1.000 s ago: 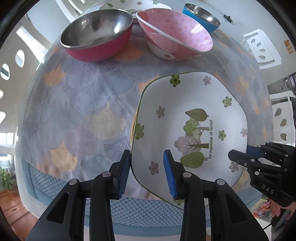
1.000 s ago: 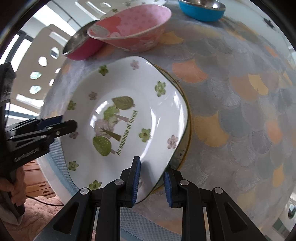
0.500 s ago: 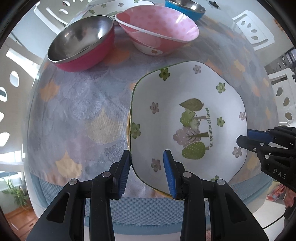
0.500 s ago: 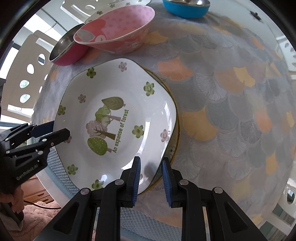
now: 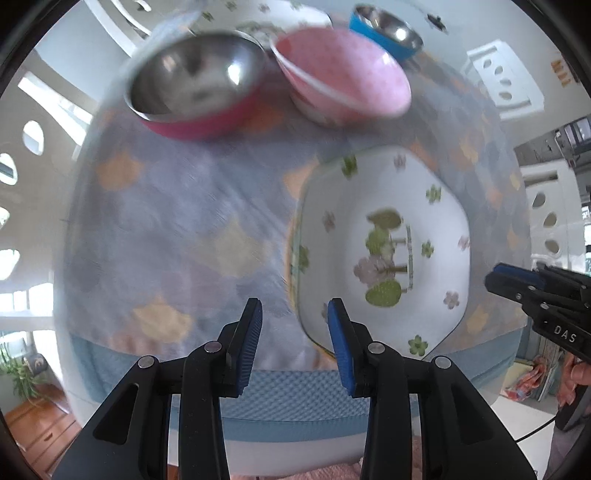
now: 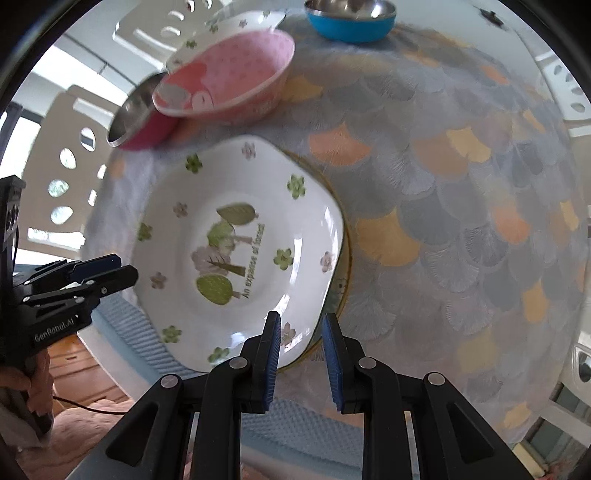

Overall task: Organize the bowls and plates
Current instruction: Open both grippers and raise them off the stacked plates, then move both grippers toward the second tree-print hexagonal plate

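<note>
Both claws (image 5: pixel 294 325) (image 6: pixel 301 347) now off the plate (image 6: pixel 236 251) — flat, print upward.

Bright daylight, fisheye warping, left view motion-blurred

A round surface (image 6: pixel 461 192) is covered by a cloth with grey, orange and yellow fan-shaped scales. On it near the front edge sits a white tree-printed plate (image 6: pixel 236 254) atop a yellow-rimmed plate (image 6: pixel 341 284). Farther back stand a red-sided steel bowl (image 5: pixel 195 88), a pink dotted bowl (image 5: pixel 343 81), a blue-sided steel bowl (image 6: pixel 349 16) and another white flowered plate (image 5: pixel 266 14).
</note>
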Demonstrator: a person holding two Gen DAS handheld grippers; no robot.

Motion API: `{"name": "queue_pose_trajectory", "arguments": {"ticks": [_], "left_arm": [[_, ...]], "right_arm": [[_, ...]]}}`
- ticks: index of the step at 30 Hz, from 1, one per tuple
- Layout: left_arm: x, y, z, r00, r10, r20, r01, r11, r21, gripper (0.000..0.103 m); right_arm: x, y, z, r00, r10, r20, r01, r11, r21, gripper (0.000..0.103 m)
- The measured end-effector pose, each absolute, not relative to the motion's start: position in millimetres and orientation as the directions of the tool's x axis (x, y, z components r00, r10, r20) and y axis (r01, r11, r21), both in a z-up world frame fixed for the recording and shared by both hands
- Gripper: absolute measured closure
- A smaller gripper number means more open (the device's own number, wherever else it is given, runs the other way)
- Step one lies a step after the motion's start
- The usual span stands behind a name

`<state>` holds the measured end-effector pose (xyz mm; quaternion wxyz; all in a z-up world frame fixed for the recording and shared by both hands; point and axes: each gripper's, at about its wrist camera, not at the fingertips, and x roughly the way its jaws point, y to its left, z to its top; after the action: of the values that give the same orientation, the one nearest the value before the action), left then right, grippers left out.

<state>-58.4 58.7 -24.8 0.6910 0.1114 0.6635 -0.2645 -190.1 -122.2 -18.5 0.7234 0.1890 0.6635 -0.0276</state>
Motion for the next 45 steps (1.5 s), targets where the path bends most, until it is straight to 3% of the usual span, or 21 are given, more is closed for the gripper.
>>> {"name": "queue_pose_trajectory", "arguments": {"ticks": [17,20,22,25,29,38,45], "left_arm": [[127,95,126,0.318,-0.301,-0.899,0.513,0.852,-0.104,0.067],[152,85,146,0.374,-0.318,-0.871,0.523,0.848,-0.085,0.067],[164,82,150,0.387,-0.324,-0.864,0.518,0.851,-0.087,0.067],[185,69,138,0.378,-0.310,-0.872,0.511,0.856,-0.083,0.061],[209,53,100,0.319,-0.279,-0.906,0.498,0.862,-0.090,0.037],[242,19,-2,0.174,-0.206,-0.963,0.478,0.873,-0.100,0.037],[255,-2,-65,0.094,-0.135,-0.986,0.472,0.878,-0.075,0.037]], "right_arm": [[-55,-154,172,0.364,0.161,-0.917,0.149,0.962,0.228,0.075],[-19,-151,189,0.407,0.154,-0.900,0.136,0.964,0.227,0.066],[4,-150,193,0.445,0.169,-0.879,0.138,0.957,0.254,0.051],[36,-149,179,0.447,0.219,-0.867,0.163,0.933,0.320,0.049],[70,-146,140,0.400,0.262,-0.878,0.197,0.912,0.361,0.049],[126,-160,20,0.252,0.289,-0.923,0.325,0.873,0.362,0.049],[155,-157,-58,0.109,0.257,-0.960,0.362,0.889,0.279,0.050]]}}
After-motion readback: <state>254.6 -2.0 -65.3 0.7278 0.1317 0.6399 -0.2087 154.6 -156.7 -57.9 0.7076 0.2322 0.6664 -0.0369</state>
